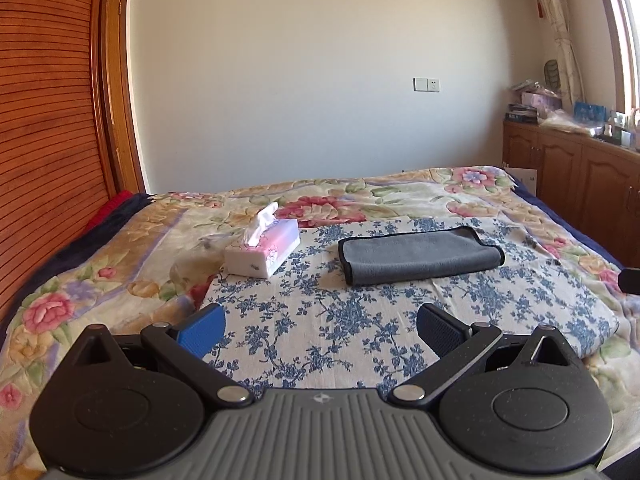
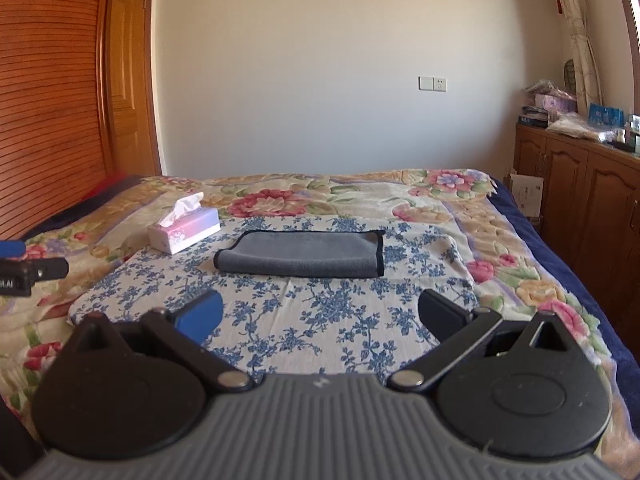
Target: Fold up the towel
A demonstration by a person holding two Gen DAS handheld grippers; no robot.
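Note:
A grey towel with a dark trim [image 1: 420,255] lies folded and flat on a blue-flowered white cloth [image 1: 344,320] on the bed. It also shows in the right wrist view [image 2: 304,254]. My left gripper [image 1: 320,330] is open and empty, held above the cloth, short of the towel. My right gripper [image 2: 320,316] is open and empty too, the same distance back. The left gripper's tip shows at the left edge of the right wrist view [image 2: 28,274].
A pink and white tissue box [image 1: 262,252] stands left of the towel, also seen in the right wrist view [image 2: 184,232]. The floral bedspread [image 1: 100,280] covers the bed. A wooden headboard [image 1: 44,160] is on the left, wooden cabinets [image 2: 580,196] on the right.

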